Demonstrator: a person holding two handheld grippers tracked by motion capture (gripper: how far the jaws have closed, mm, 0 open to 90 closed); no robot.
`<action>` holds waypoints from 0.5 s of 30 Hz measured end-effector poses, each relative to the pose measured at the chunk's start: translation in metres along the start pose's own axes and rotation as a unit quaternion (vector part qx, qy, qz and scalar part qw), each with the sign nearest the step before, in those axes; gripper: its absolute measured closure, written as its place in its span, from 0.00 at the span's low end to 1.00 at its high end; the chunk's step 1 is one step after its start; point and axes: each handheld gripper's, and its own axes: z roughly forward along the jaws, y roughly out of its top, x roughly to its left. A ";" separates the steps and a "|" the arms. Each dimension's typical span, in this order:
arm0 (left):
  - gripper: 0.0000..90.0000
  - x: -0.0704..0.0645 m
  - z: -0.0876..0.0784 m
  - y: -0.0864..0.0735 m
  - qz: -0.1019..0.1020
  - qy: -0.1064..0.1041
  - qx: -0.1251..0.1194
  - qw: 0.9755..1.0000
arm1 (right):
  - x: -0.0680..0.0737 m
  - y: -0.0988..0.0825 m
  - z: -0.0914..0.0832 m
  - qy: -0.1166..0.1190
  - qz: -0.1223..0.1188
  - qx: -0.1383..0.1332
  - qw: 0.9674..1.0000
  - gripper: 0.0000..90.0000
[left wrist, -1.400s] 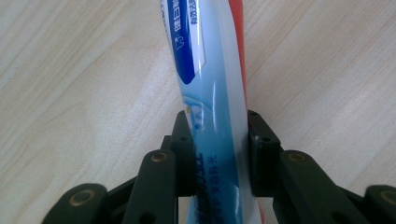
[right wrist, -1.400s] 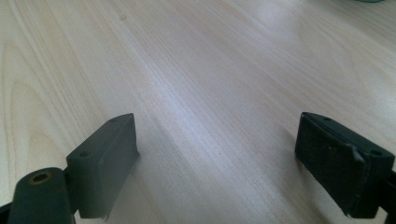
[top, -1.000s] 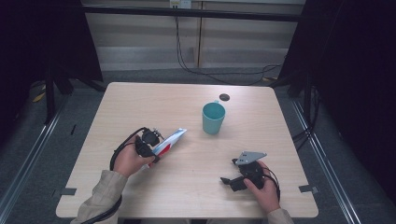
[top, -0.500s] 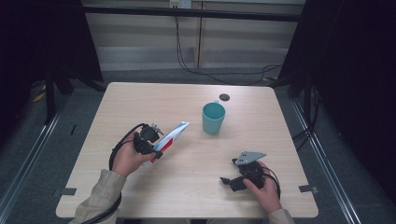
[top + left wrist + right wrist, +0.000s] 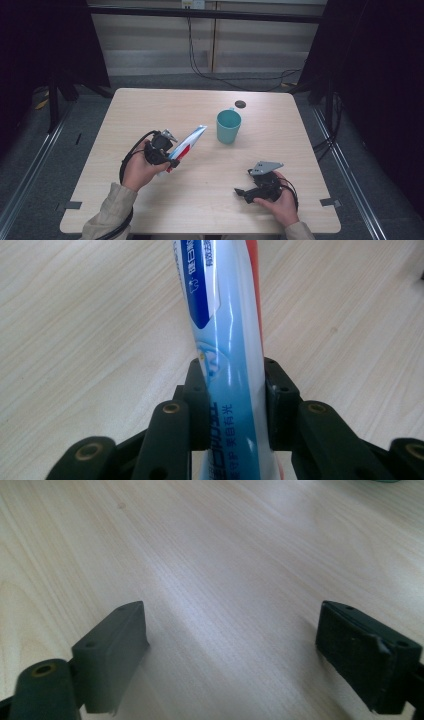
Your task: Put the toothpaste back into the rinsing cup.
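High view: your left gripper (image 5: 172, 159) clamps toothpaste tube (image 5: 189, 144) mid-carry; right gripper (image 5: 241, 192) agape, empty; next, tilt tube upright over cup (image 5: 228, 127).

A teal plastic cup (image 5: 228, 127) is standing on the pale wooden table (image 5: 150, 107), a small dark round disc (image 5: 240, 104) lying just behind it.

You face light wooden square-topped table (image 5: 150, 107) on grey floor (image 5: 45, 165). Pale panelled wall (image 5: 150, 45) far side, black cables (image 5: 220, 75) hanging there. Black curtains (image 5: 380, 75) left and right of you. Even, soft light.
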 end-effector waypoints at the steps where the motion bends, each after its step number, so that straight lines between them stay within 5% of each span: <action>1: 0.78 0.000 0.000 0.000 0.000 0.002 -0.003 1.000 | 0.000 0.000 0.000 0.000 0.000 0.000 1.000 0.15; 5: 0.78 0.000 -0.002 0.000 -0.004 0.003 -0.014 1.000 | -0.003 0.004 -0.001 -0.003 0.005 0.002 1.000 0.15; 15: 0.78 -0.002 0.001 0.003 -0.004 -0.004 -0.035 0.999 | -0.014 0.016 -0.010 0.023 0.042 -0.051 0.998 0.16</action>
